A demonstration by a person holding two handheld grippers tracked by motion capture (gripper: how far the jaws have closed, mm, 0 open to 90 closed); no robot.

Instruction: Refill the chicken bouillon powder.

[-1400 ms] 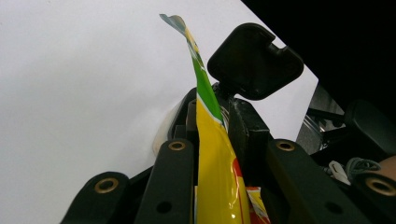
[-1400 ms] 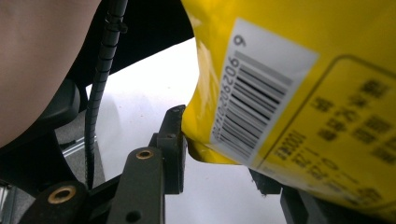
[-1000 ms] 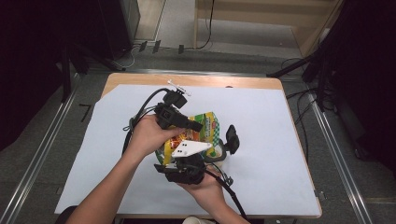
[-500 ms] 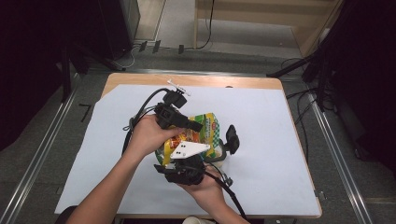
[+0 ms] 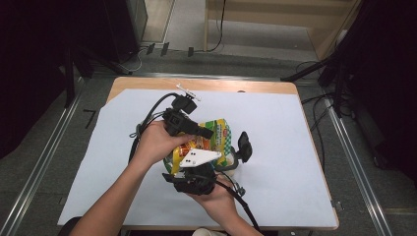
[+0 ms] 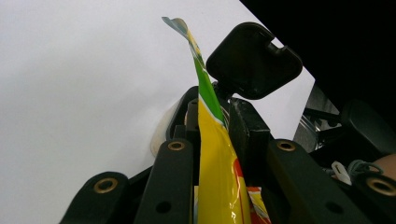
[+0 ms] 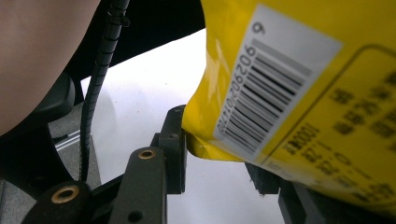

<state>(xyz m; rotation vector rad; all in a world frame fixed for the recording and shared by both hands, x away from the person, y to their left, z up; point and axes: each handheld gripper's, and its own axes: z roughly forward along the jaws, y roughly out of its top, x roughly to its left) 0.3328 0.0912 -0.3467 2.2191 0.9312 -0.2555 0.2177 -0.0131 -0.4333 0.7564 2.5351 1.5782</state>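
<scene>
the yellow and green snack bag (image 5: 206, 142) sits just below the middle of the high view, held up off the white sheet (image 5: 295, 147) that covers the counter (image 5: 147, 83), between the person's two hands. in the left gripper view its thin sealed edge (image 6: 210, 130) stands upright between the two black jaws, which press on it from both sides, so the left tongs (image 5: 196, 132) are clenched on the bag's upper part. in the right gripper view the bag's yellow back with its white barcode label (image 7: 275, 79) takes up the upper right of the frame, and a lower corner of it lies between the jaws; the left jaw touches that corner, but the right jaw is partly hidden behind the bag, so i cannot tell whether the right tongs (image 5: 196, 179) clamp it. the left hand (image 5: 157, 142) comes in from the lower left, the right hand (image 5: 216, 196) from the bottom centre. black cables (image 5: 147, 115) trail to the upper left.
</scene>
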